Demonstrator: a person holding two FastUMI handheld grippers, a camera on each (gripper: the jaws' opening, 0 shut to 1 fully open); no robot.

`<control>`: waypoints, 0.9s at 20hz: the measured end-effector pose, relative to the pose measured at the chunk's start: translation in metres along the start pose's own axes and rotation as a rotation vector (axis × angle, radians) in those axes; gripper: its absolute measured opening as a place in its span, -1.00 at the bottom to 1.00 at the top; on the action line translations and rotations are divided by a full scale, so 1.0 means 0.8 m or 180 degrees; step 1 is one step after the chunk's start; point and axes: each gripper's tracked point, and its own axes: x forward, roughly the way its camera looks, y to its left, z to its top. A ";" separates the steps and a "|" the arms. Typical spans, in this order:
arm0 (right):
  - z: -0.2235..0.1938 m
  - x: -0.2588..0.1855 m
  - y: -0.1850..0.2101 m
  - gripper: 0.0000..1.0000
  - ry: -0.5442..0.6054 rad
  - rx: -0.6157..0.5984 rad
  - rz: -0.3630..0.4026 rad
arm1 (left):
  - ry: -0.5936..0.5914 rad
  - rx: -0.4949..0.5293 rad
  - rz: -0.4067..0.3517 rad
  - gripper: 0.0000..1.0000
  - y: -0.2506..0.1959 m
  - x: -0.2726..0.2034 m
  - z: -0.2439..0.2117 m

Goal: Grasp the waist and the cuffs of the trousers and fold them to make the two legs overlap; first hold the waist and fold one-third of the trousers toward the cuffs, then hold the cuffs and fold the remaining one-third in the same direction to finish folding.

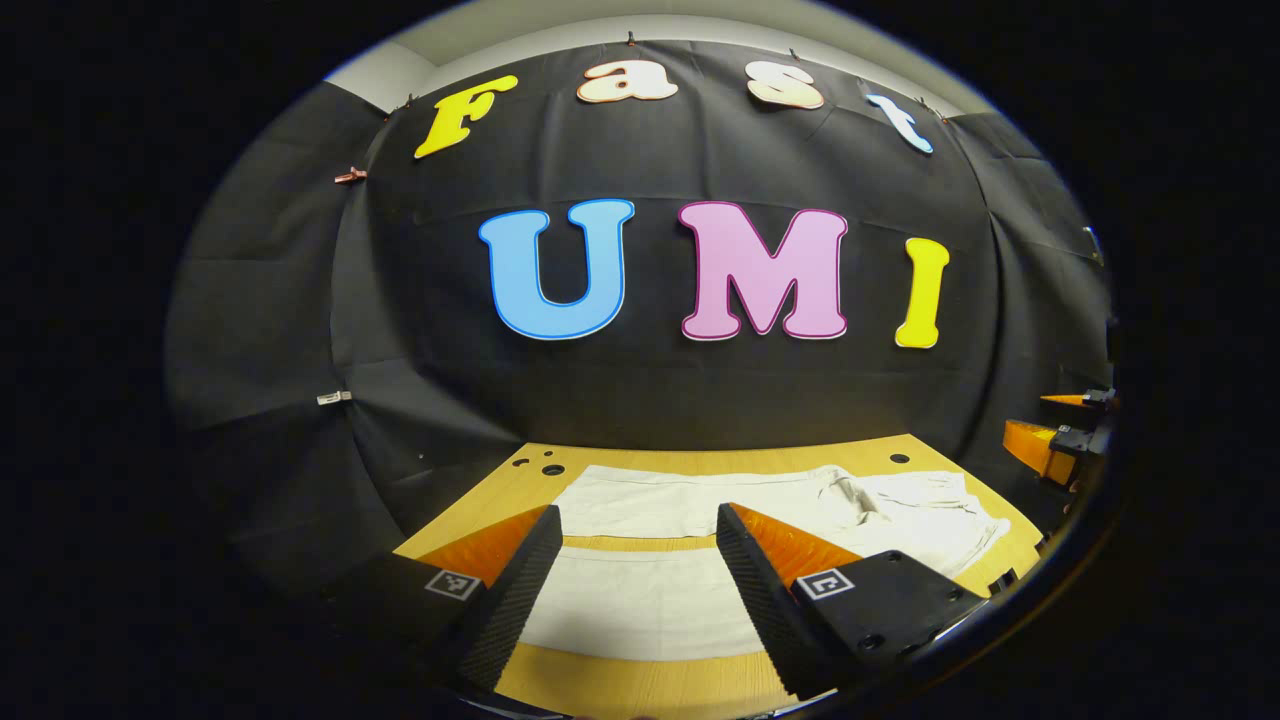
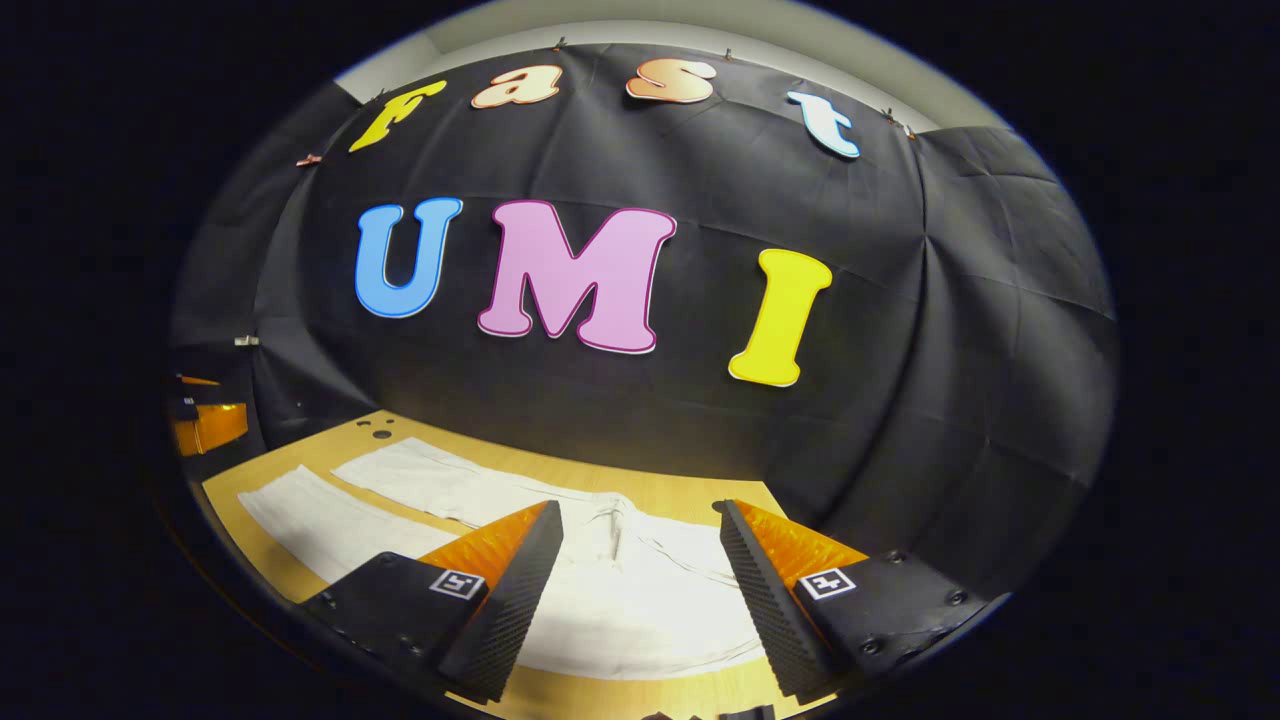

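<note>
1. Lying flat on the wooden table [image 1: 640, 690], the white trousers [image 1: 690, 505] are spread with 2 legs apart, a strip of tabletop showing between them.
2. The left gripper [image 1: 635, 580] hovers above the near leg, jaws wide, holding nothing.
3. The right gripper [image 2: 640, 585] hangs over the waist end [image 2: 640, 600], jaws wide and empty.
4. In the left gripper view, the other gripper appears at the far right edge; the crumpled waist lies to the right.
</note>
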 end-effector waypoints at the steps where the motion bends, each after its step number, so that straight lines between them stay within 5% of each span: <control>1: -0.005 0.001 -0.003 0.95 0.0013 -0.0033 0.0048 | 0.0015 0.0002 0.0011 0.96 -0.002 0.000 -0.003; 18: -0.160 0.014 -0.134 0.96 0.0624 -0.1573 0.0831 | 0.0417 -0.0127 0.0434 0.97 -0.020 0.006 -0.081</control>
